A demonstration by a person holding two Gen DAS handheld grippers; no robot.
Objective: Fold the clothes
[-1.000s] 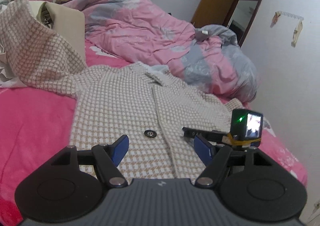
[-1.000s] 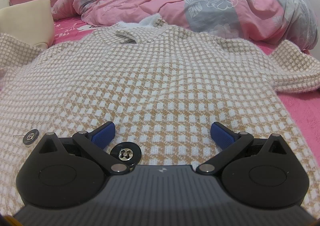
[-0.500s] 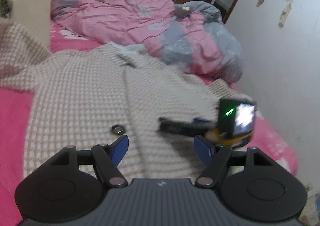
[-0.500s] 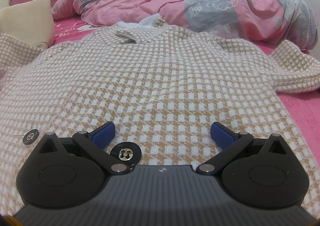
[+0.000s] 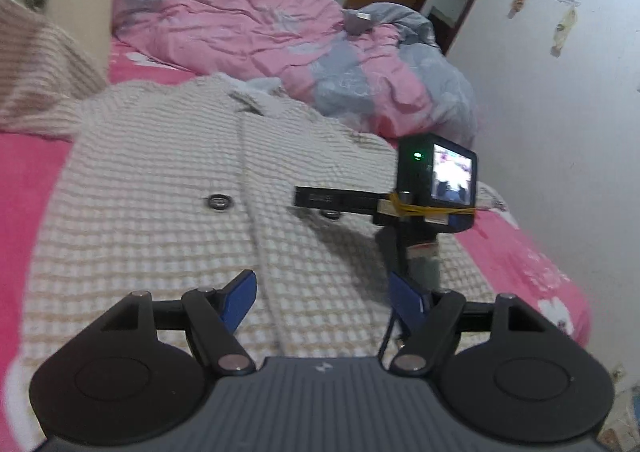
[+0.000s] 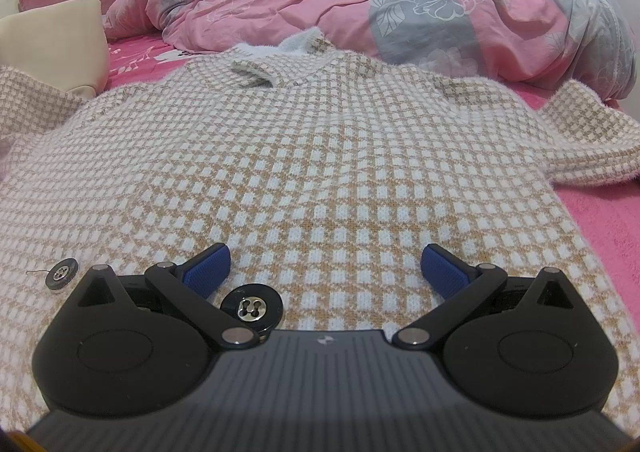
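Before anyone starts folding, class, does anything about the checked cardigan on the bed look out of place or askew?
Yes. The beige-and-white checked knit cardigan lies mostly flat on the pink bedsheet, but one sleeve climbs up against the cream cushion rather than lying flat. A loose thread trails from the small dark button.

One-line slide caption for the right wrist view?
Open right gripper low over the checked cardigan spread flat on the pink bed, a black button beside its left finger.

Cardigan (image 5: 160, 188) weave is motion-blurred in the left view; its hem (both views) is hidden behind each gripper body.
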